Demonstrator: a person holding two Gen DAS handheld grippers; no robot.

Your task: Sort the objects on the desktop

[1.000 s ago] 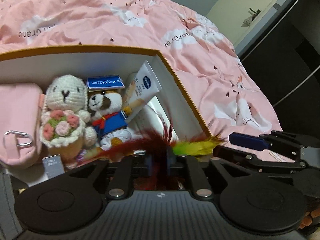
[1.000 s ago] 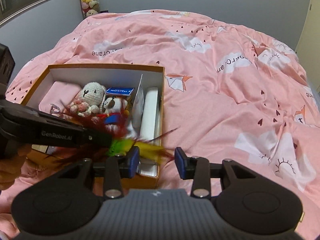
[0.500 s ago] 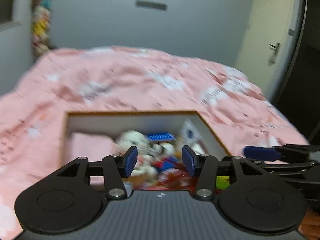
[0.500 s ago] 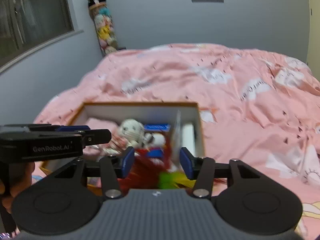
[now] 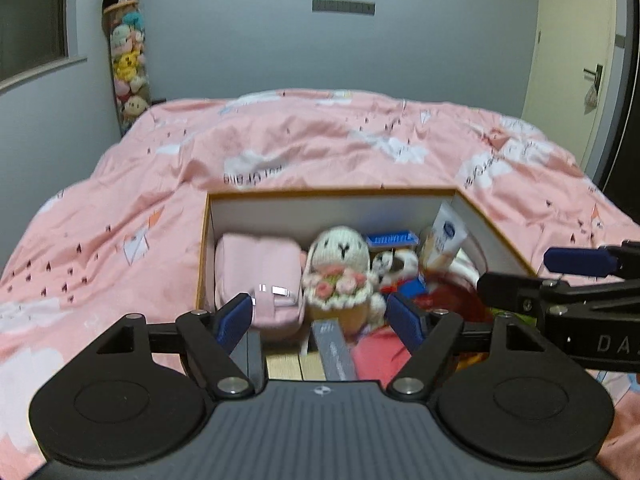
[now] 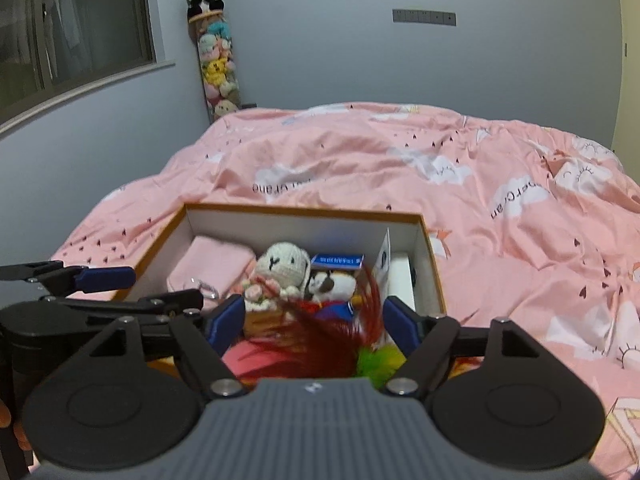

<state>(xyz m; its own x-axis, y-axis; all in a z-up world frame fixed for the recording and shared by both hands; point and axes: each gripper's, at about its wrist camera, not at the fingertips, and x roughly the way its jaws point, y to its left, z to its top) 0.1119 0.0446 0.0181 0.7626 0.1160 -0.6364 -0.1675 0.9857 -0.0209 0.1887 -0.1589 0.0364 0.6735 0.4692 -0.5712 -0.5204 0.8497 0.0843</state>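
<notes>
Feather toy (image 6: 320,336) lies at the box's (image 6: 434,264) near end, free. Left gripper (image 5: 320,316) and right gripper (image 6: 314,320) both opening, nothing pinched. Feathers light, floppy; probably best gripped at the blurred base.

Home bedroom, pink duvet (image 6: 440,184) on bed, apparently hanging plush toys (image 6: 214,52)

- Both views are dim and cool-toned, under soft indoor light with no visible lamp; the window (image 6: 76,36) is dark.
- Shadows are faint; the inside of the box (image 5: 332,216) is evenly lit.
- Motion blur smears the box contents, worst on the red feathers (image 6: 320,340) in the right wrist view.
- Fisheye distortion bows the walls and the door (image 5: 572,64) at the edges.
- Frame corners darken.
</notes>
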